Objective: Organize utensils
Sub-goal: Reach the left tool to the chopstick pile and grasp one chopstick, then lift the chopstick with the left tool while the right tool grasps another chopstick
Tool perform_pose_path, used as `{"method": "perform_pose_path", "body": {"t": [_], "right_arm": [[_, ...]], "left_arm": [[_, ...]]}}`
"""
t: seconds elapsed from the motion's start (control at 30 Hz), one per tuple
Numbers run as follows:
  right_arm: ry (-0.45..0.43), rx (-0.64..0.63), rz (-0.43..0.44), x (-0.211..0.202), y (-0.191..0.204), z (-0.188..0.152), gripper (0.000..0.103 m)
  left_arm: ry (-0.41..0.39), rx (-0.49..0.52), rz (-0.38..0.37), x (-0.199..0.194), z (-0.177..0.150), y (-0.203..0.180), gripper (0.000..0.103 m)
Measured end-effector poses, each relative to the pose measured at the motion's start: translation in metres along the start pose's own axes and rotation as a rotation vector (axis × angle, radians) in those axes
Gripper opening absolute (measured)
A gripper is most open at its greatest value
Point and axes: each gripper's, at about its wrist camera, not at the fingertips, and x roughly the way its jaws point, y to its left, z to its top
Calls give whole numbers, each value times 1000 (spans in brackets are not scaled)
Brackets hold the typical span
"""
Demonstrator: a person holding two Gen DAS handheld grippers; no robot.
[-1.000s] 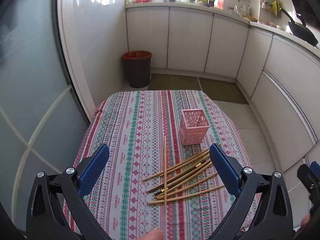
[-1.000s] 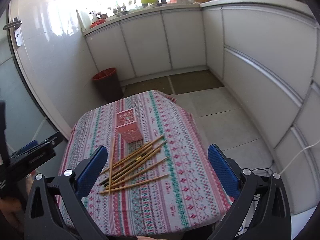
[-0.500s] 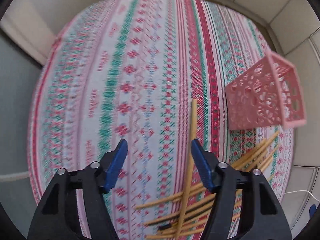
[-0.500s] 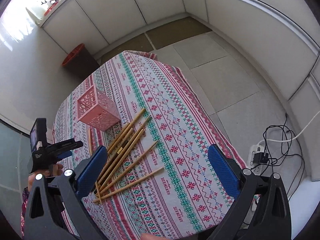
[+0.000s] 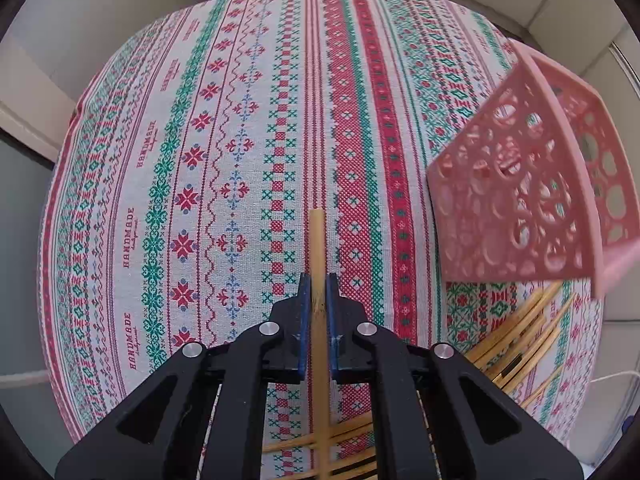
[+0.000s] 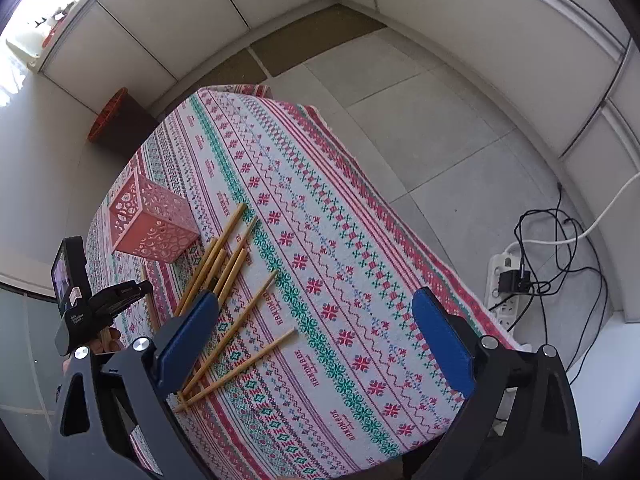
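Observation:
My left gripper (image 5: pixel 319 286) is shut on a single wooden chopstick (image 5: pixel 316 248) that points away from me, low over the patterned tablecloth (image 5: pixel 200 160). A pink perforated square holder (image 5: pixel 532 196) stands upright to its right. Several more chopsticks (image 5: pixel 516 336) lie fanned below the holder. In the right wrist view my right gripper (image 6: pixel 316 320) is open and empty above the table's near part. The chopstick pile (image 6: pixel 228 276) lies left of it, the pink holder (image 6: pixel 154 220) beyond, and the left gripper (image 6: pixel 108 300) at far left.
The table is small with floor all around. A dark bin with a red rim (image 6: pixel 116 120) stands beyond the far corner. A power strip with cables (image 6: pixel 516 280) lies on the floor to the right. White cabinets (image 6: pixel 280 4) line the walls.
My left gripper dropped to the table and closed on the single chopstick. My right gripper tilted down over the table and stayed open.

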Motion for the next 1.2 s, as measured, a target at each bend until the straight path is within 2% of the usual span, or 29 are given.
{"method": "perform_pose_path", "body": {"t": [0.1,0.17,0.27,0.4,0.47,0.6,0.67,0.73,0.77,0.83,0.93,1.03,1.2], "right_arm": [[86,53,40,14,0,-8,90],[159,73,46,27,4,-15,78],[229,115,-1,46,9,-29,68],[312,271,-25,70,11,-47,63],[311,343,-47,78,17,-53,60],[303,411,-118,94,39,-60,48],[319,439,-147,104,48,-61,32],[363,464,-192,122,54,-63,26],[325,485,-213,118,57,-62,22],[306,505,-240,118,61,-62,14],[288,529,-215,118,61,-63,7],[273,519,-165,108,46,-57,6],[192,413,-75,72,44,-52,6]], "left_arm": [[-32,-6,-23,-5,-15,0,6],[-74,9,-31,-22,-30,16,6],[-138,28,-45,-61,-55,27,6],[-235,23,-128,-117,-82,45,6],[-294,31,-156,-143,-93,49,6],[-384,31,-204,-182,-86,64,6],[-421,22,-215,-190,-83,77,6],[-440,10,-227,-198,-81,85,6],[-450,2,-241,-202,-81,90,6],[-470,-10,-262,-209,-82,99,6],[-495,-23,-277,-218,-83,106,6],[-506,-26,-285,-223,-84,108,6],[-536,-21,-299,-234,-89,105,6]]}}
